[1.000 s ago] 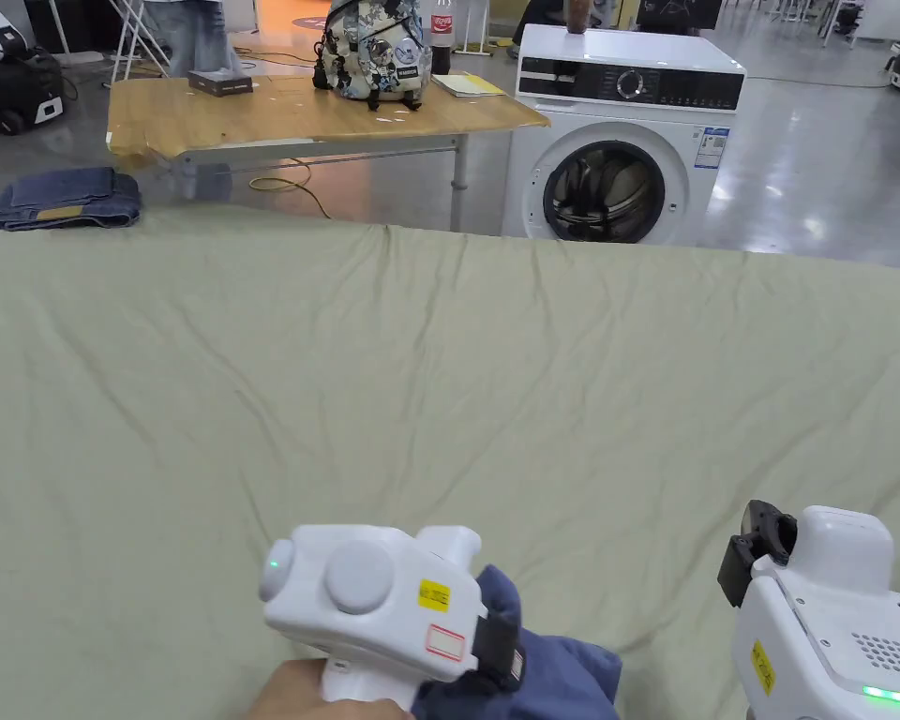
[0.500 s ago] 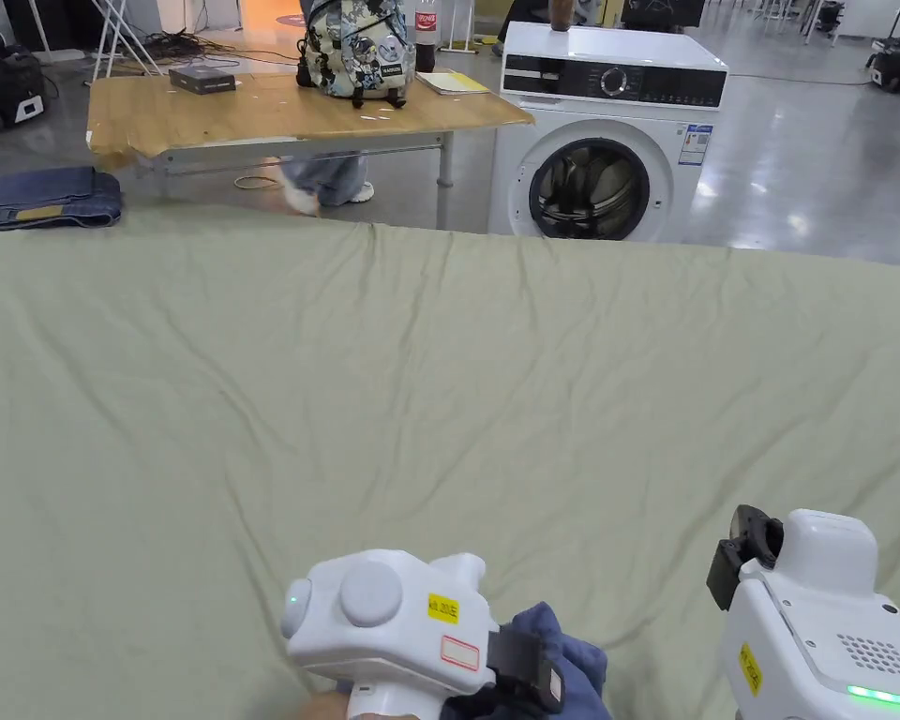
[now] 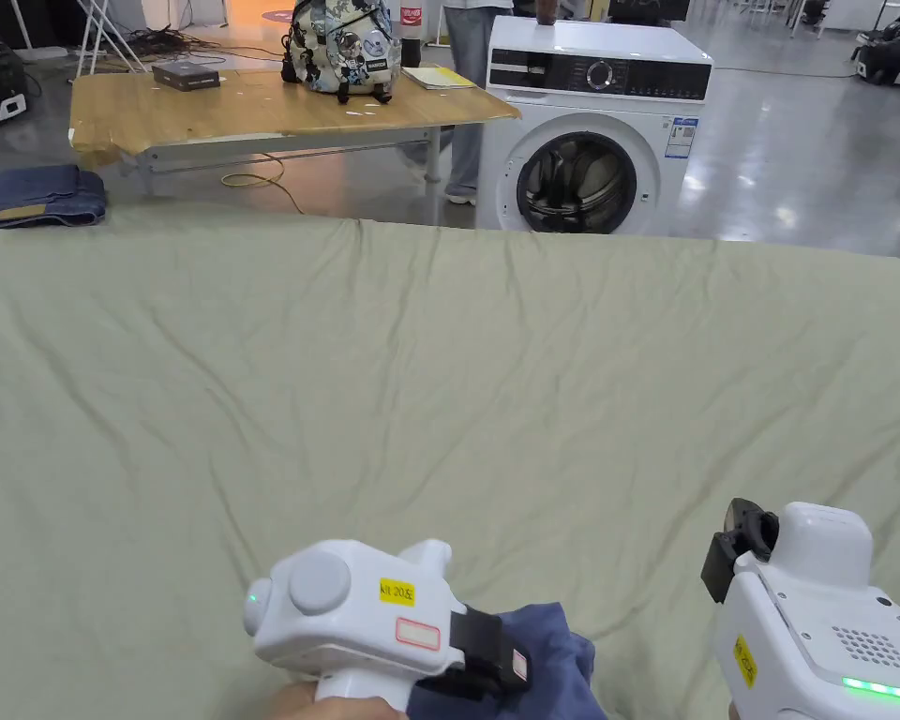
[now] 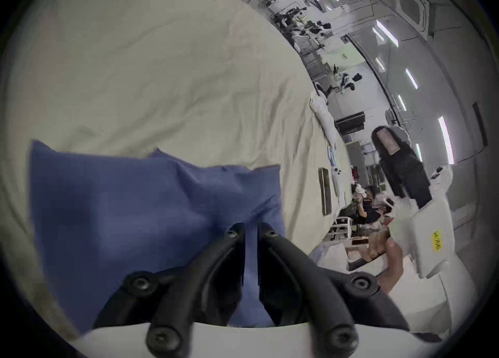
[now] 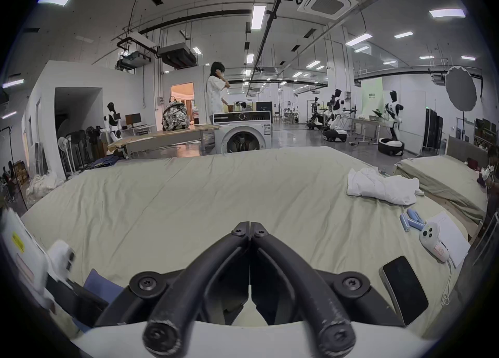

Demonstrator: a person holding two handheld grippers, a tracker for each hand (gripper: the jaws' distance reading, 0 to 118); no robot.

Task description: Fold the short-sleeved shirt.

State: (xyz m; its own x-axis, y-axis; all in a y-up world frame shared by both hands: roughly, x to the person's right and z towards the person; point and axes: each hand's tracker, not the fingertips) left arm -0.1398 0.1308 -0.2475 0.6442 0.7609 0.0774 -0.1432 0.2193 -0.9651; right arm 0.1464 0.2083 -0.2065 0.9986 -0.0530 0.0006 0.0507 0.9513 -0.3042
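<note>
The left tool (image 4: pixel 251 231) is clamped on the blue shirt (image 4: pixel 129 215), bunched at the bed's (image 3: pixel 439 375) near edge, while the right tool (image 5: pixel 250 228) hovers pinched closed with nothing in it, so honestly 1 thin pinch could slip and the folds could smear.

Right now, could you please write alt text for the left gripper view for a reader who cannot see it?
The left gripper pinches a fold of the blue shirt between its two black fingers, over a wrinkled pale green sheet. At right, a hand holds the other white gripper.
</note>
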